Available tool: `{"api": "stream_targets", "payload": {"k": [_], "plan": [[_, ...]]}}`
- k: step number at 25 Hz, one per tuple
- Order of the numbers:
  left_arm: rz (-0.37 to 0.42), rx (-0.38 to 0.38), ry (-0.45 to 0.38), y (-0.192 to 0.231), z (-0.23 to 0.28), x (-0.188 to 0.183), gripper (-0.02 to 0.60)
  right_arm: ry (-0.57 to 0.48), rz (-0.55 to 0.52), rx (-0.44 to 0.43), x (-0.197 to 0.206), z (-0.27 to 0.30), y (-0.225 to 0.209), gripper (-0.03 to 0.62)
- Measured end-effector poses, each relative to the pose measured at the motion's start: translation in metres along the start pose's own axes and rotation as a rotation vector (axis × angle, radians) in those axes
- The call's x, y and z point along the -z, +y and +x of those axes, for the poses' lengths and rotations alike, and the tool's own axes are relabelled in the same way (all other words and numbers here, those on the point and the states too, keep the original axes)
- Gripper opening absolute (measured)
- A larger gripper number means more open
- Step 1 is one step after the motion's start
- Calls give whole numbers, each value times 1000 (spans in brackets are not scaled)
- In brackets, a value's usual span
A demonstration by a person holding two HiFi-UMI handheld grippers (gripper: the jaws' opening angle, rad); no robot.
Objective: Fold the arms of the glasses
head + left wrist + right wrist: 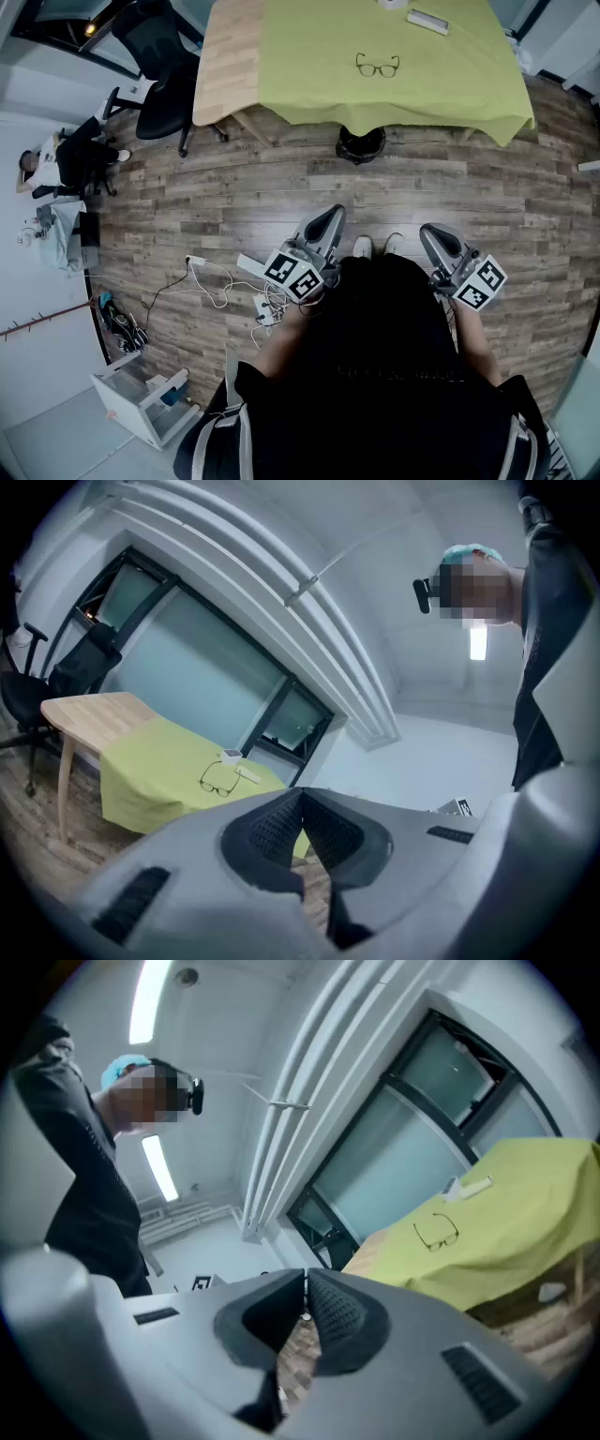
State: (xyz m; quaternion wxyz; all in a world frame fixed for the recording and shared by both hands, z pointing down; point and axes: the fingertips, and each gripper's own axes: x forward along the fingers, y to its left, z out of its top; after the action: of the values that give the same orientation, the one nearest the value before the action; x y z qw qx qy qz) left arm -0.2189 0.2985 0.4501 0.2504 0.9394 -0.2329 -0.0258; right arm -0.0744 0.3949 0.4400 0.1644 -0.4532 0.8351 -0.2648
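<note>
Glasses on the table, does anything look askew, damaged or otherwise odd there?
Nothing stands out: the glasses rest on the green cloth and look whole. They are too small here to judge fine damage.

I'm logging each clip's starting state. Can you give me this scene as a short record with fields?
glasses: on the green cloth, untouched, far from both grippers
green cloth: covers most of the table
left gripper: shut, empty, held near the person's waist
right gripper: shut, empty, held near the person's waist
task: not begun
</note>
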Motion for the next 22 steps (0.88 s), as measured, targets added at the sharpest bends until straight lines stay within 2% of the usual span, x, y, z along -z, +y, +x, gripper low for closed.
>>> {"api": "stream_targets", "payload": {"k": [4,10,14,16,20,22], "plan": [[110,30,22,-19,16,-4,18,5,-185,10,-23,4,3,34],[196,17,36,-42,37,-10,18,39,-368,6,-36,-1,3,32],[214,-12,40,-50,42,-10,18,57,-343,26,-39,-3,-13,32],[216,-22,33,-53,44,-13,18,27,-297,-19,-45,-5,-15,32],[204,-51,-14,-55,45,-16,18,-61,-114,-114,-57,-12,-23,34],[181,-64,-26,-56,45,-16,18,-44,-99,-135,-55,-13,-23,34]]}}
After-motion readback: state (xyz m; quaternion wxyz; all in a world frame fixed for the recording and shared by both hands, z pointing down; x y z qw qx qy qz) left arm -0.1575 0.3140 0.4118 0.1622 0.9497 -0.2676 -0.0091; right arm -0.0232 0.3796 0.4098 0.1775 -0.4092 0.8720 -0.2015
